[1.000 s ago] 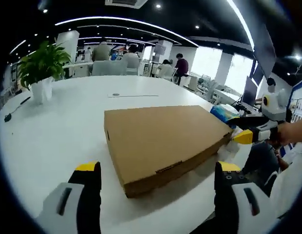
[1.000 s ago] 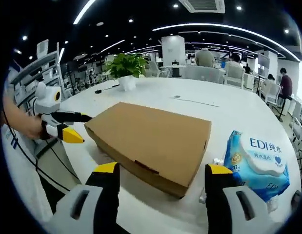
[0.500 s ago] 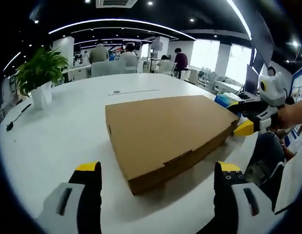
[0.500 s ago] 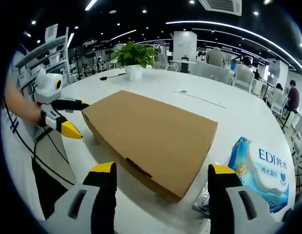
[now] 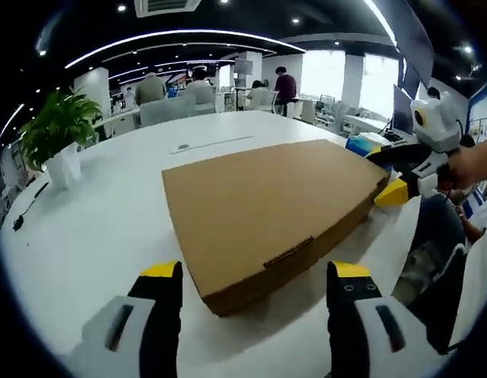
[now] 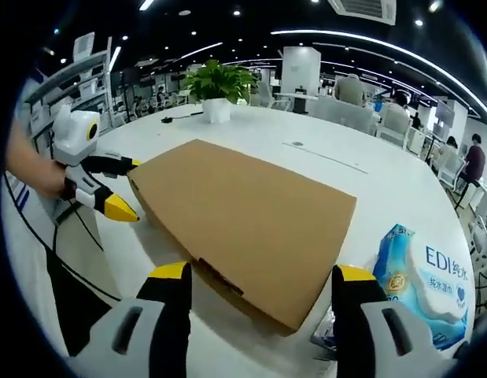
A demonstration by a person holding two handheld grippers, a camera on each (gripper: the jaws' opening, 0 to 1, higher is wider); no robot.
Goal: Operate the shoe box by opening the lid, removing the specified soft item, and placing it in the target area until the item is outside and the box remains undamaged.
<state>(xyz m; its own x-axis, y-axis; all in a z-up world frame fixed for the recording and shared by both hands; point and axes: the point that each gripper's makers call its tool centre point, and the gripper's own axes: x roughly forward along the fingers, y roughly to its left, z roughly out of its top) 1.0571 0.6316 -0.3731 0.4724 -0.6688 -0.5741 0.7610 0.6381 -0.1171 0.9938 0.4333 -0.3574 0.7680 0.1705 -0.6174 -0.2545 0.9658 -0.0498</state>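
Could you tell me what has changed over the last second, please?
Both open grippers, left and right, have edged closer to the cardboard box. Nothing was grasped or released. The box is still closed on the white table, wipes pack beside it.

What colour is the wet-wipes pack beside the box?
Blue with a white lid, clearest in the right gripper view: wet-wipes pack.

I see the flat brown cardboard shoe box (image 5: 271, 209) lying on the white table (image 5: 94, 205). Its lid is closed, with a small tab at its front edge
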